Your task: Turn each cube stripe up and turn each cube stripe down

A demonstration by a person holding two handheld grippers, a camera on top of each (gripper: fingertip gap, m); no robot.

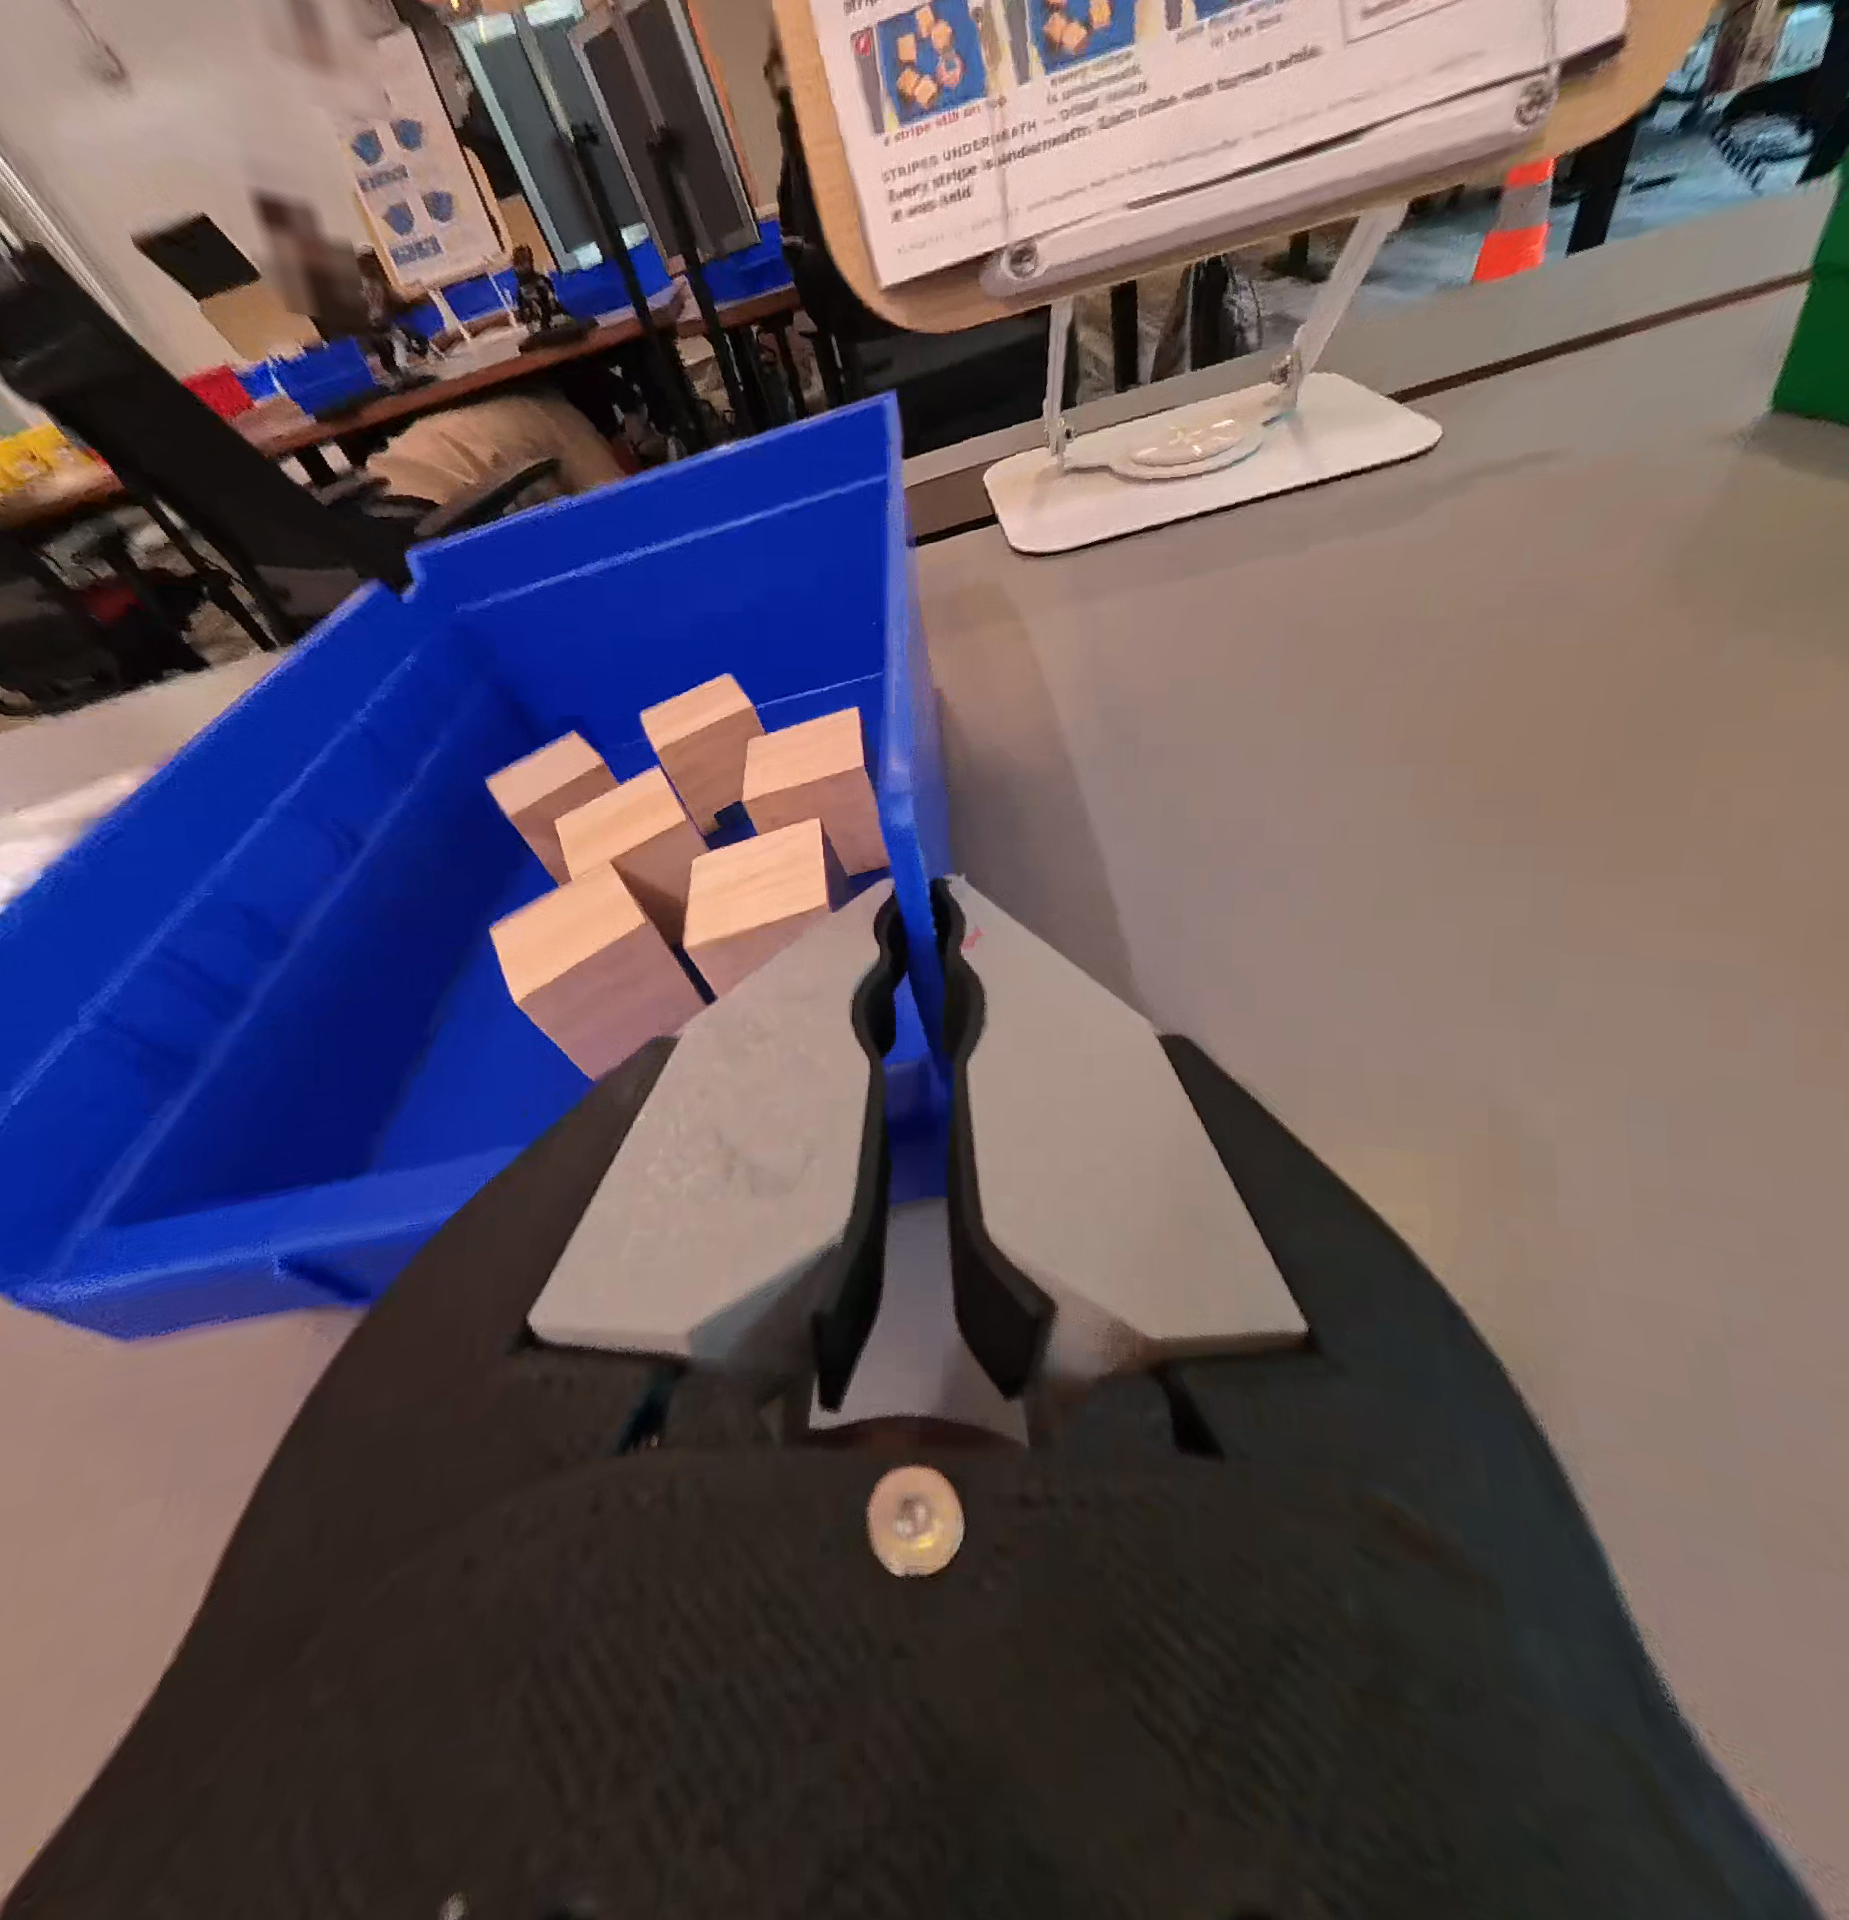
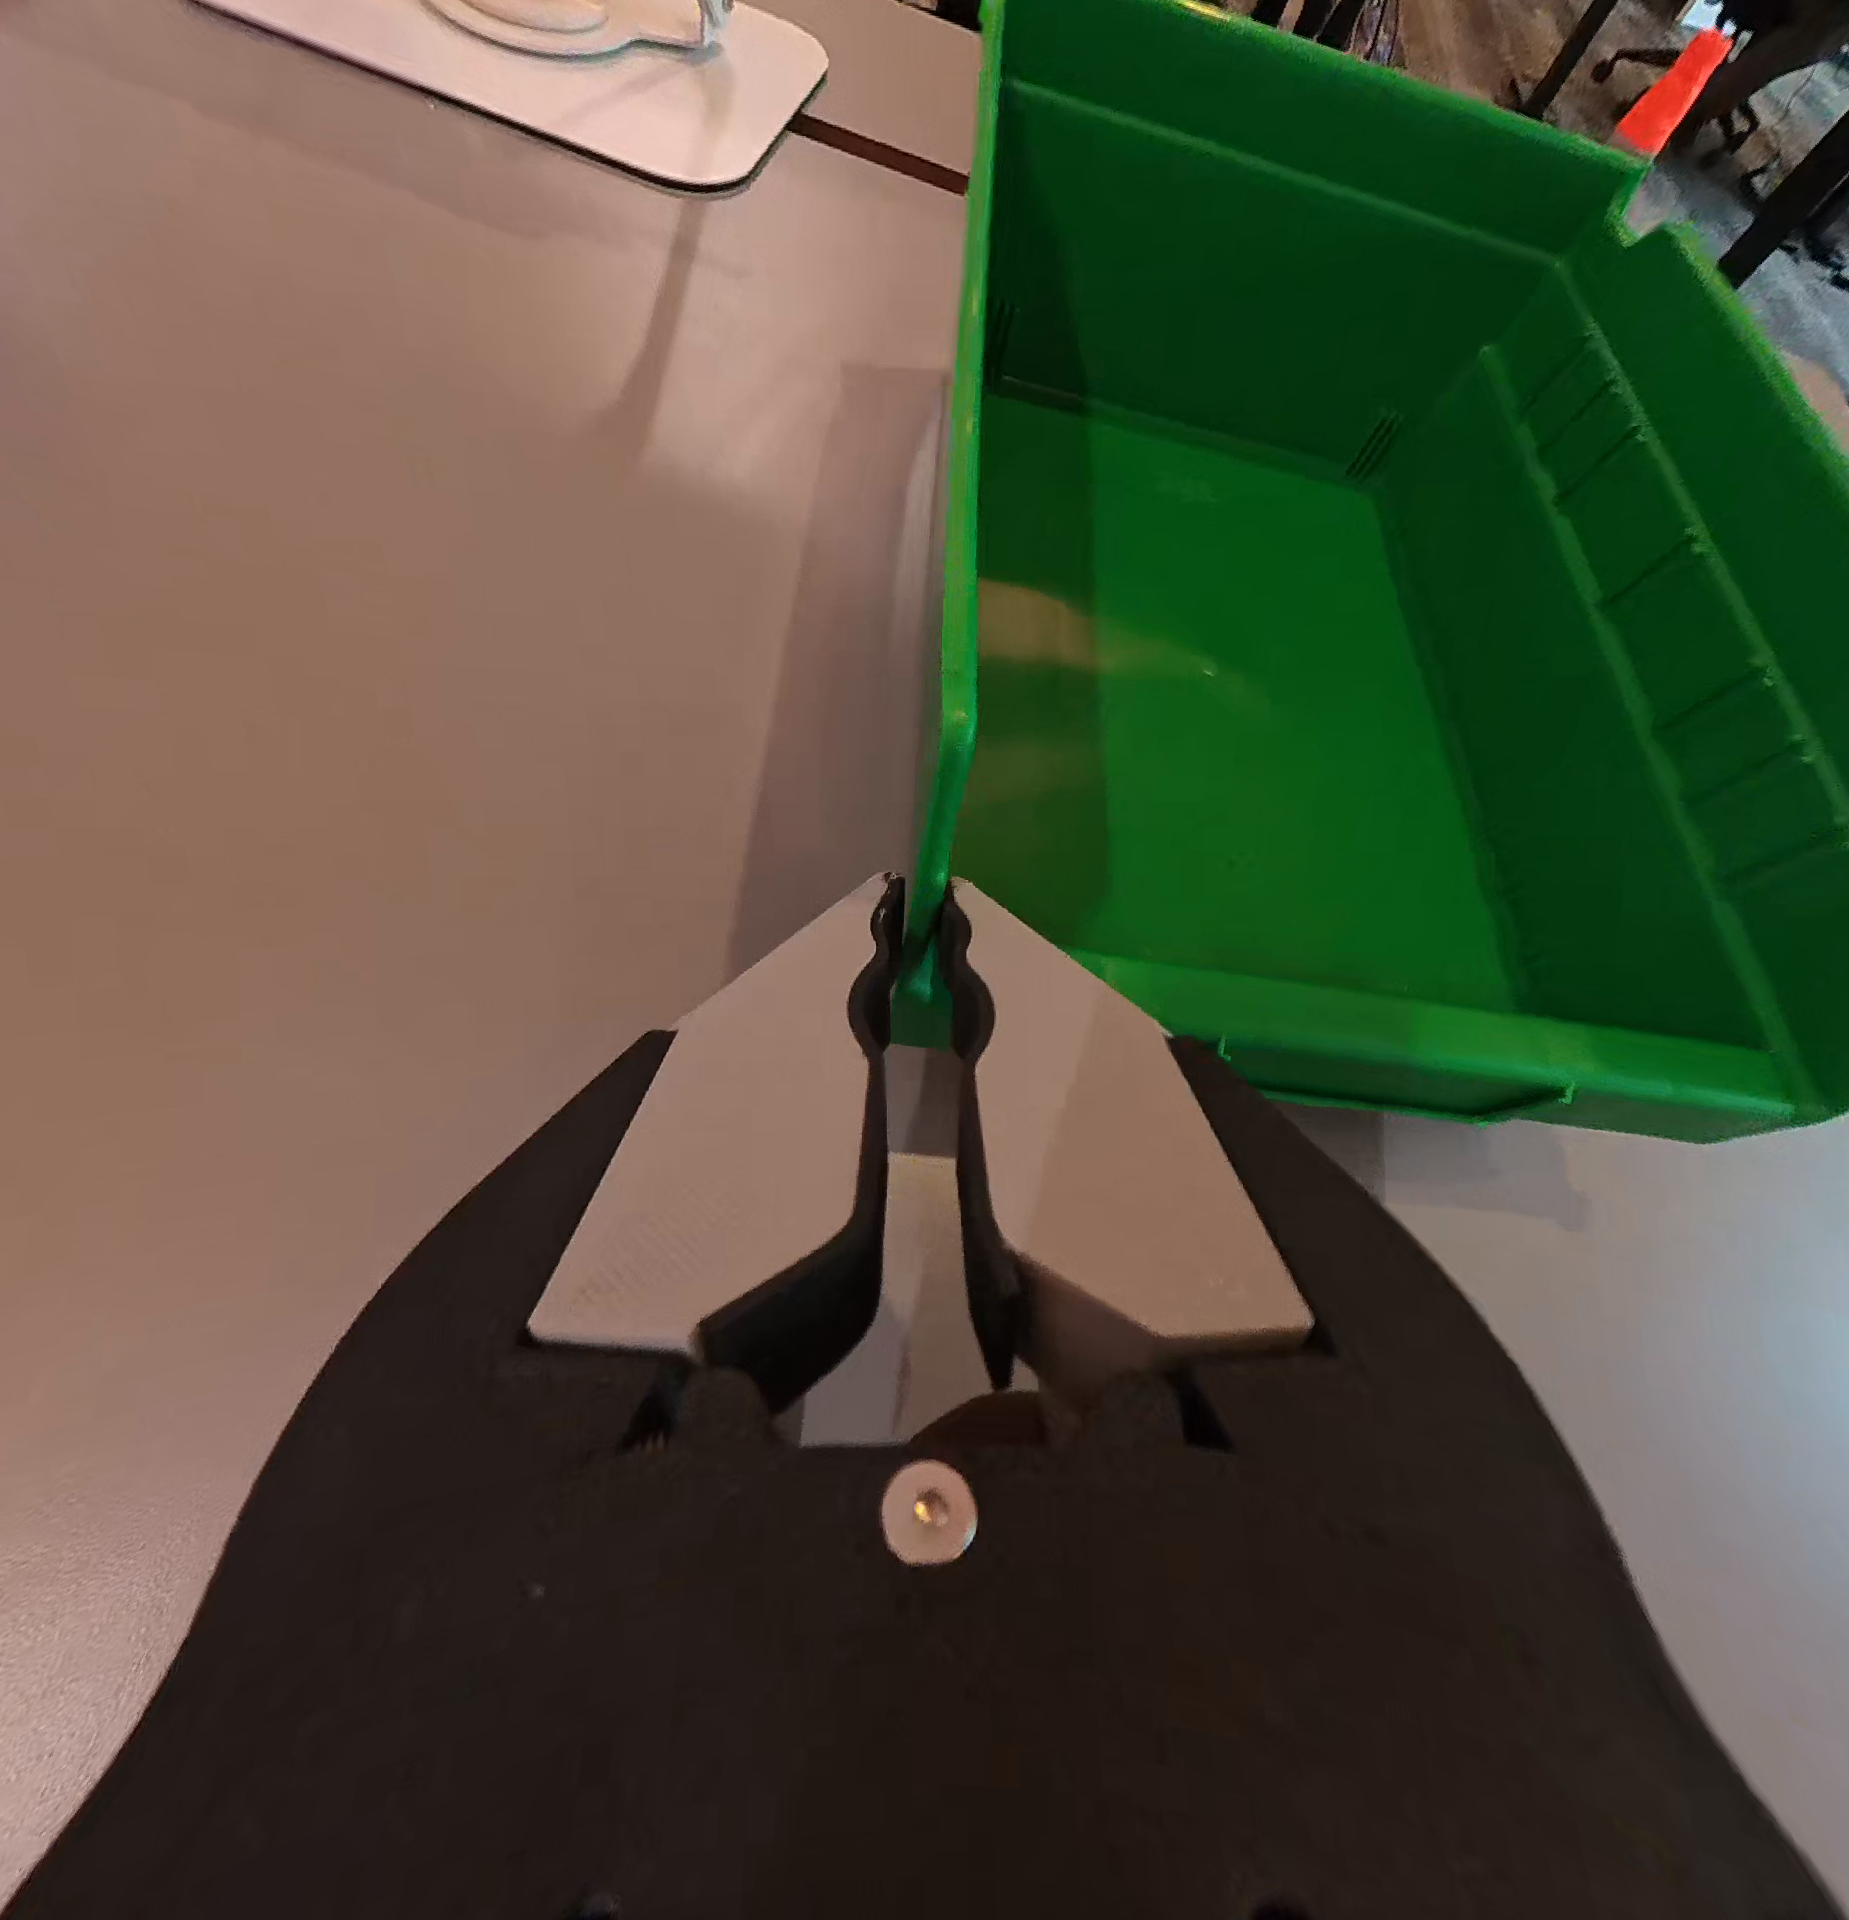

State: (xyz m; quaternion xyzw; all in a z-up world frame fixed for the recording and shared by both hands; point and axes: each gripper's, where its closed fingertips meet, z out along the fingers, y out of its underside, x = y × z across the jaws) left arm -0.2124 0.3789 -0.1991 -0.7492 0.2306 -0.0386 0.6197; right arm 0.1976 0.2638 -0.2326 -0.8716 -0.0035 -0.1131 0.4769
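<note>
Six plain wooden cubes (image 1: 681, 852) clustered inside deep blue plastic bin (image 1: 276, 935), no stripes visible on top. Left gripper (image 1: 918, 914) pinched onto that bin's right wall. Right gripper (image 2: 922, 904) clamped on near-left corner of green plastic bin (image 2: 1315, 727), on grey tabletop (image 2: 432, 520).

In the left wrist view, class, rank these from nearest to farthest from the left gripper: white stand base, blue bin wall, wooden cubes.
1. Blue bin wall: pinched in the left gripper.
2. Wooden cubes: inside the bin, just left.
3. White stand base: far ahead, right.
</note>
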